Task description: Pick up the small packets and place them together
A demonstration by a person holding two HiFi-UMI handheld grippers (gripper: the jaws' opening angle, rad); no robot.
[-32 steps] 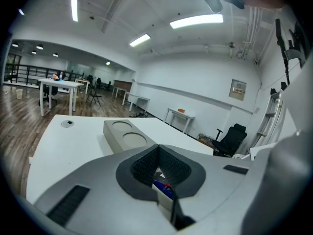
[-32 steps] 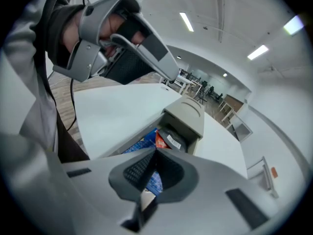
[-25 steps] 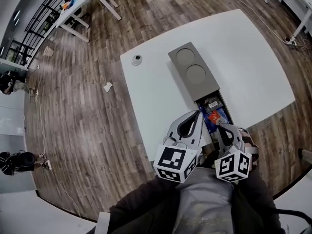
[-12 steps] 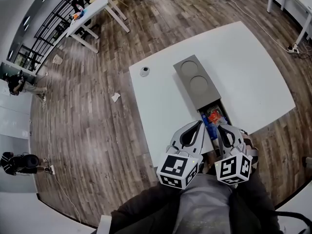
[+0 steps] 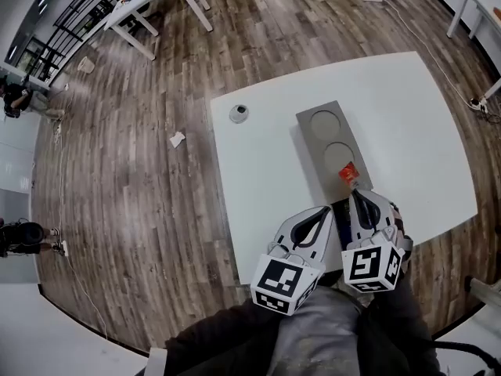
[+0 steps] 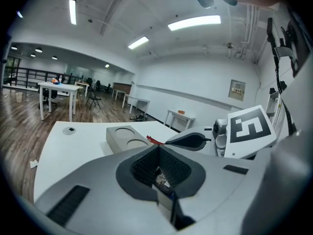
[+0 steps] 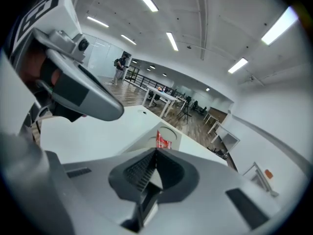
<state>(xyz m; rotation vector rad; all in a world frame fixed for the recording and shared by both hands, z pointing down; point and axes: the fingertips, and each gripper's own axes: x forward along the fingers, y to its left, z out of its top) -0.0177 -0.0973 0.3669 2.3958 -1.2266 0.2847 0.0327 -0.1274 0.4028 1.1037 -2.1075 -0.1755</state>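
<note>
A small red packet (image 5: 347,175) hangs over the near end of the grey box (image 5: 325,135), with my right gripper (image 5: 354,192) shut on its lower edge. In the right gripper view the red packet (image 7: 164,140) sticks up past the closed tips of the right gripper (image 7: 156,151). My left gripper (image 5: 325,212) sits just left of it at the table's near edge, its jaws together with nothing seen held. In the left gripper view, the left gripper (image 6: 157,148) points along the grey box (image 6: 124,136). The box's open drawer (image 5: 342,207) shows as a dark strip between the grippers, its contents mostly hidden.
The grey box lies on a white table (image 5: 266,163) and has two round recesses in its top. A small round object (image 5: 239,113) rests near the table's far left corner. A paper scrap (image 5: 177,139) lies on the wooden floor to the left.
My right gripper has risen out of the drawer with the red packet and moved forward over the box. The left gripper shifted slightly. The head view has shifted.
</note>
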